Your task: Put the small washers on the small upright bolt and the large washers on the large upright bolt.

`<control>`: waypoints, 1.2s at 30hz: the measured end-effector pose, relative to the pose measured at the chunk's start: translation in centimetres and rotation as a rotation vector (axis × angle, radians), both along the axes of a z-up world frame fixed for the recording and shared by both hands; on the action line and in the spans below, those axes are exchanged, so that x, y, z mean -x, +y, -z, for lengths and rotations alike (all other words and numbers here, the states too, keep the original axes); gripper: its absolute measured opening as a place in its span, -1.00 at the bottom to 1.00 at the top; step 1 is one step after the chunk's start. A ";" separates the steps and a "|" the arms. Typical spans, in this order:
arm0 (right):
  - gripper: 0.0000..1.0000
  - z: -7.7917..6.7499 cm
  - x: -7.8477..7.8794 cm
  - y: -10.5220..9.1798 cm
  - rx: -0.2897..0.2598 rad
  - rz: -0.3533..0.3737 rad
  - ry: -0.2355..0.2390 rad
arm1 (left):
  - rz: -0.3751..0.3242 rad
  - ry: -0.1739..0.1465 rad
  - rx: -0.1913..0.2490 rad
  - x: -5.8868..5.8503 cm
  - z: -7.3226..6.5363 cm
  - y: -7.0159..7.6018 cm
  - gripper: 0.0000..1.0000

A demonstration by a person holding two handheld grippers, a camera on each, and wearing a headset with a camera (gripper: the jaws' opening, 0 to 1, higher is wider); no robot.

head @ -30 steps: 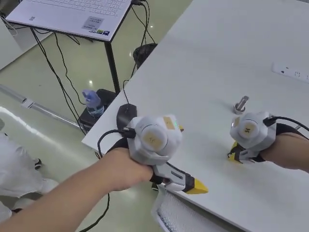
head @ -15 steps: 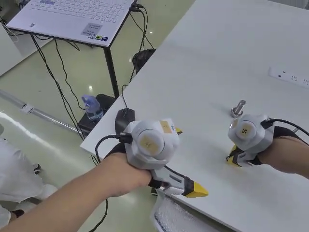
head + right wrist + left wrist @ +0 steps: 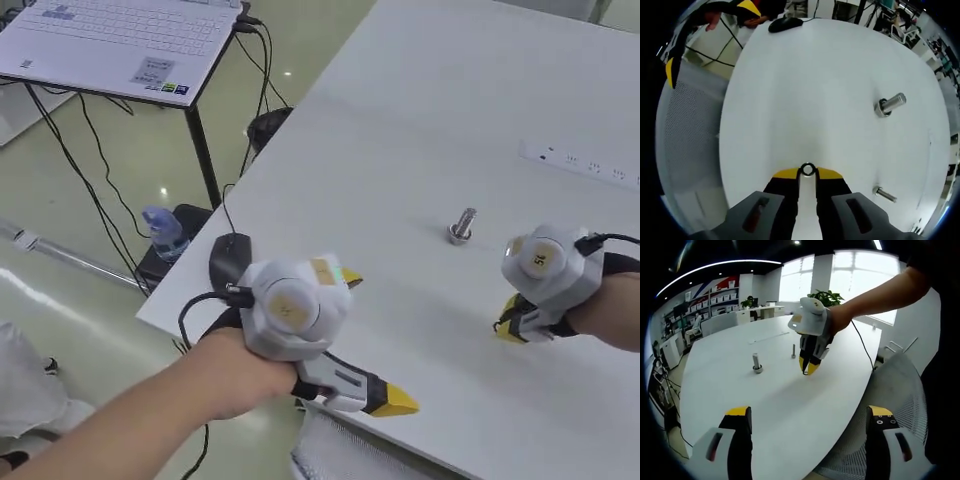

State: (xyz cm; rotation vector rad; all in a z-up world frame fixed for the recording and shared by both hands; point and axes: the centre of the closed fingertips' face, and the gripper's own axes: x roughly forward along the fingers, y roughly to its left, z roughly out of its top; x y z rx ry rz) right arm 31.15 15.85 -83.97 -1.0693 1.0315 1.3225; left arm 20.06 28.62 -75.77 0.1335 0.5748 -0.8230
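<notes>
The large upright bolt [image 3: 461, 227] stands on the white table [image 3: 430, 110]; it also appears as the large bolt [image 3: 756, 363] and the large bolt [image 3: 888, 105]. The thin small bolt [image 3: 793, 351] stands beyond it, seen too as the small bolt [image 3: 885, 194]. My right gripper [image 3: 808, 175] is shut on a silver washer [image 3: 808, 170], tips down near the tabletop, right of the large bolt [image 3: 512, 330] [image 3: 807, 369]. My left gripper [image 3: 809, 412] is open with nothing between its jaws, hovering over the table's near edge [image 3: 372, 340].
A power strip [image 3: 580, 165] lies at the far right of the table. A black mouse [image 3: 230, 255] sits at the table's left corner. A mesh chair [image 3: 330, 455] is below the near edge. A laptop [image 3: 110, 40] on a stand and a water bottle [image 3: 160, 230] are off to the left.
The head camera has shifted. My right gripper has moved to the right, away from the large bolt, still shut on the washer. The left gripper has stayed open near the table edge.
</notes>
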 end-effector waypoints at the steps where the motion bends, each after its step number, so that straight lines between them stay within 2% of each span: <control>1: -0.75 -0.2 0.0 -0.4 0.001 0.009 0.002 | 0.003 0.000 -0.001 0.0 0.1 -0.2 0.90; 9: -0.75 -1.5 -1.5 -4.1 0.000 0.092 -0.017 | 0.015 0.009 -0.002 -0.2 0.4 -0.9 0.89; 17: -0.75 -2.6 -4.3 -7.0 0.006 0.158 -0.037 | 0.019 0.013 -0.023 -0.7 0.8 -1.0 0.89; 27: -0.75 -3.0 -7.3 -7.9 0.001 0.201 -0.044 | 0.010 0.017 -0.033 -1.2 1.3 -0.6 0.91; 36: -0.75 -4.3 -11.2 -8.1 -0.019 0.245 -0.067 | 0.008 0.025 -0.045 -1.3 1.9 -0.3 0.91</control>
